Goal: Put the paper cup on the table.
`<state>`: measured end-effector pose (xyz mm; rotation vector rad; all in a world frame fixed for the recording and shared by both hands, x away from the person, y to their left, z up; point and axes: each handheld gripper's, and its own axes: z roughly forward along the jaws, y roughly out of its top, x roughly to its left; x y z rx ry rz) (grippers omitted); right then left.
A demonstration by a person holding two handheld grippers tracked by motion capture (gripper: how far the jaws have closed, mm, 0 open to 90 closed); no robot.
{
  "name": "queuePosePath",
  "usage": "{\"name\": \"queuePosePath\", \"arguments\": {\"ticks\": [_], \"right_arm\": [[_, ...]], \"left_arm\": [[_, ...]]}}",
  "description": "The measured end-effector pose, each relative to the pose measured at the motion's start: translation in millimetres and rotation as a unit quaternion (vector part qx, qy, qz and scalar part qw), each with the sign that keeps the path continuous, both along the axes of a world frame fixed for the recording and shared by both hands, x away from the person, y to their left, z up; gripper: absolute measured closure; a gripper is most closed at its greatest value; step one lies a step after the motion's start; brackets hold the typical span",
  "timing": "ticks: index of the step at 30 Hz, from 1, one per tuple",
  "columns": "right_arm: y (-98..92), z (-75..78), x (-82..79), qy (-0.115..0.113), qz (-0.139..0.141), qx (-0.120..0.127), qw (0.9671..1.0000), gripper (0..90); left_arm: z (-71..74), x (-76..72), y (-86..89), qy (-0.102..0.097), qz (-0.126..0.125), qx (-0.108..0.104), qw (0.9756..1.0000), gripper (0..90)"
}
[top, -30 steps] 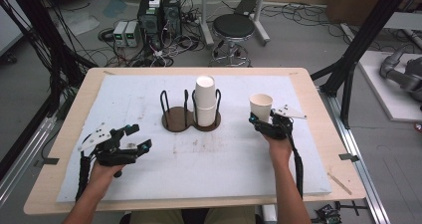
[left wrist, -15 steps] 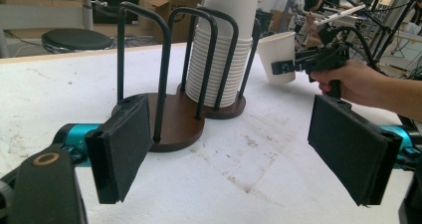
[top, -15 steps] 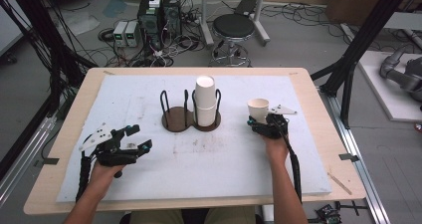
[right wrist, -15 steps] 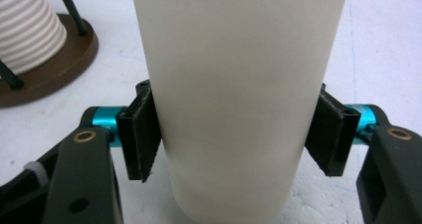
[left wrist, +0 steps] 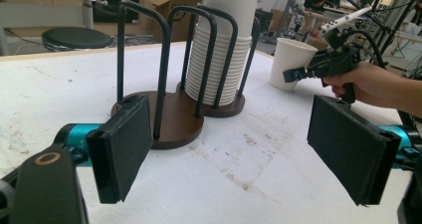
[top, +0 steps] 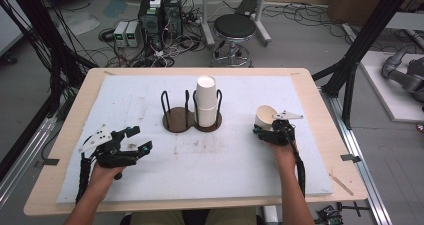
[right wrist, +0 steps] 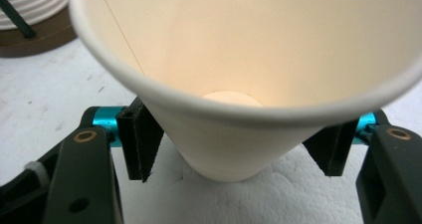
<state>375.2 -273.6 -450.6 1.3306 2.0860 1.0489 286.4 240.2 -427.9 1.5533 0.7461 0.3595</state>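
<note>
**Paper cup gripped low on the desk, spare tongs idle**

The right tongs (right wrist: 234, 144) are clamped on a single paper cup (top: 263, 117), their pads pressing its lower wall from both sides. The cup sits on the white desk (top: 225, 165), to the right of the cup stand (top: 192, 120), tilted a little with its mouth leaning toward the hand. The left tongs (top: 135, 140) hang wide with nothing between the pads; their jaws have just been closing slightly, and they rest well apart from the stand, at the desk's left side.

The stand has two wire cradles on a brown base. The right cradle carries a stack of cups (top: 207, 100); the left one is bare.

The risk here is the thin wall. A harder squeeze would likely crease or oval the cup, and it would then seat badly on the stack or in a cradle. Gripped so near the bottom, the tall cup could also rock or tip over the pads when lifted. Swinging it toward the stand could clip a wire hoop and knock the stack askew.
</note>
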Motion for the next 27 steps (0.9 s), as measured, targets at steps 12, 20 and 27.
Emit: {"name": "queuePosePath", "arguments": {"ticks": [12, 20, 27], "right_arm": [[-0.8, 0.8, -4.5, 0.001, 0.002, 0.013, 0.9999, 16.5], [-13.6, 12.4, -22.3, -0.015, 0.012, 0.021, 0.9996, 16.5], [-21.6, 26.5, -53.3, -0.052, 0.031, 0.038, 0.9975, 16.6]], "left_arm": [[-1.0, 0.8, 0.0, 0.008, -0.006, -0.003, 0.9999, 18.0], [-0.4, 0.8, 0.6, 0.009, -0.006, -0.007, 0.9999, 17.7], [1.1, -0.6, 2.0, 0.006, -0.003, -0.009, 0.9999, 17.7]]}}
